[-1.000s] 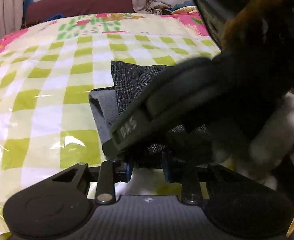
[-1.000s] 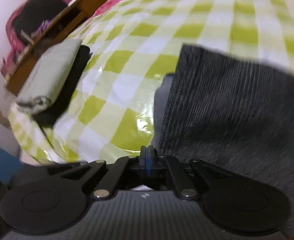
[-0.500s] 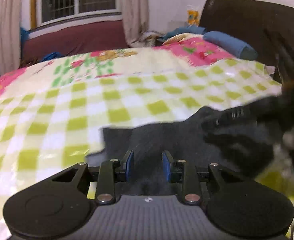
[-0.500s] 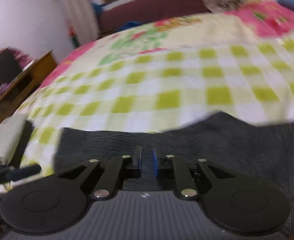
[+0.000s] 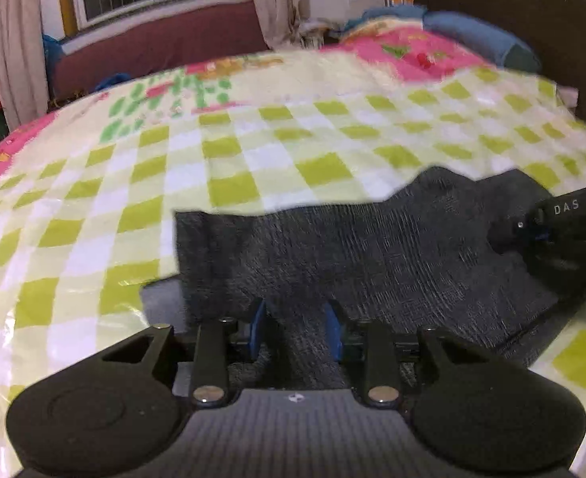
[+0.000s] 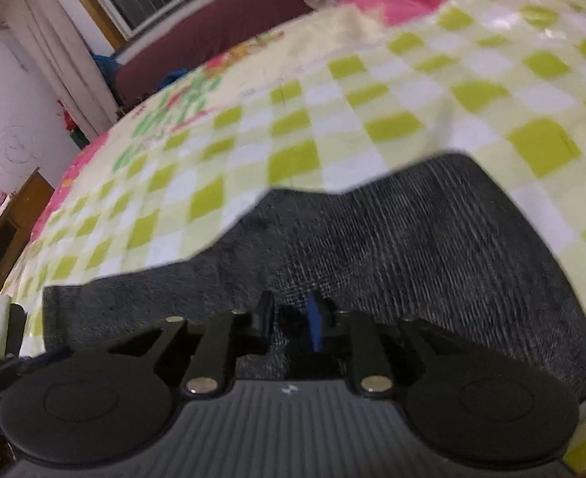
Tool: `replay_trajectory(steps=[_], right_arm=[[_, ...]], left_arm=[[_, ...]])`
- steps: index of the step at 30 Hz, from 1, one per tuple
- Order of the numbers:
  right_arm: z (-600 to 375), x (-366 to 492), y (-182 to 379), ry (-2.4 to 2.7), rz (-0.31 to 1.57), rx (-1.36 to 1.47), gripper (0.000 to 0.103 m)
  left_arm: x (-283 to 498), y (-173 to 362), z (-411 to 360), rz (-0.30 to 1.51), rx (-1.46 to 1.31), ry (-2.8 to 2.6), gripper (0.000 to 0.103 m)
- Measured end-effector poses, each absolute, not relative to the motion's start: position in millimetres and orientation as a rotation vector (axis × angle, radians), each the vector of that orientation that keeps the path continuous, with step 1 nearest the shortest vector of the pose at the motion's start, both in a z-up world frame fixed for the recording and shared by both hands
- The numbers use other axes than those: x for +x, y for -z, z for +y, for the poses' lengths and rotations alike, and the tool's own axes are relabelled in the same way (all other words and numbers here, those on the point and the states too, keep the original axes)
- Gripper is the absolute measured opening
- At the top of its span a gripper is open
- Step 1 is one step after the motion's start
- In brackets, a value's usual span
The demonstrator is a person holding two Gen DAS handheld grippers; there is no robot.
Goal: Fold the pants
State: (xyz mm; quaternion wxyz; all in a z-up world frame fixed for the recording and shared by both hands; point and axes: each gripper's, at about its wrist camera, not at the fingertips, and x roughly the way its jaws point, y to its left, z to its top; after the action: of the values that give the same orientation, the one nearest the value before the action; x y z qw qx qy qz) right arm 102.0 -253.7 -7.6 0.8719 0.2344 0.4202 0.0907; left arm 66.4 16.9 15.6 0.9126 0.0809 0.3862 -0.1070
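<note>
Dark grey ribbed knit pants [image 5: 392, 247], folded into a wide, flat bundle, lie on your green-and-white checked plastic-covered bedspread [image 5: 253, 151], near its front edge. A lighter grey inner layer of the pants peeks out at the bundle's lower left corner in the left wrist view. Your left gripper [image 5: 295, 328] sits over the front edge of the pants; its jaws have just been opening, blue pads apart, a ridge of grey fabric between them, pads not visibly pressing on it. Your right gripper [image 6: 289, 320] also sits at the front edge of the pants, farther right along it; in the left wrist view it shows at the pants' right end. Its jaws have just been opening too, a narrow gap with fabric behind it, no clamp seen. Far edge of the pants is uneven, raised at the middle. Both views blurred.
</note>
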Motion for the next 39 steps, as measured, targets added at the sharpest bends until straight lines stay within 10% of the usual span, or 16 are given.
replay_trajectory(steps=[15,19,39], right_arm=[[-320,56,-13,-0.073,0.78,0.555,0.038],[-340,58,-9,-0.058,0.79,0.543,0.057],[-401,61,32,-0.228,0.874,0.745,0.062]], left_arm=[[57,-18,-19,0.826,0.269,0.218,0.05],[56,-24,-44,0.789,0.302,0.277,0.05],[76,-3,-107,0.746,0.335,0.43,0.051]])
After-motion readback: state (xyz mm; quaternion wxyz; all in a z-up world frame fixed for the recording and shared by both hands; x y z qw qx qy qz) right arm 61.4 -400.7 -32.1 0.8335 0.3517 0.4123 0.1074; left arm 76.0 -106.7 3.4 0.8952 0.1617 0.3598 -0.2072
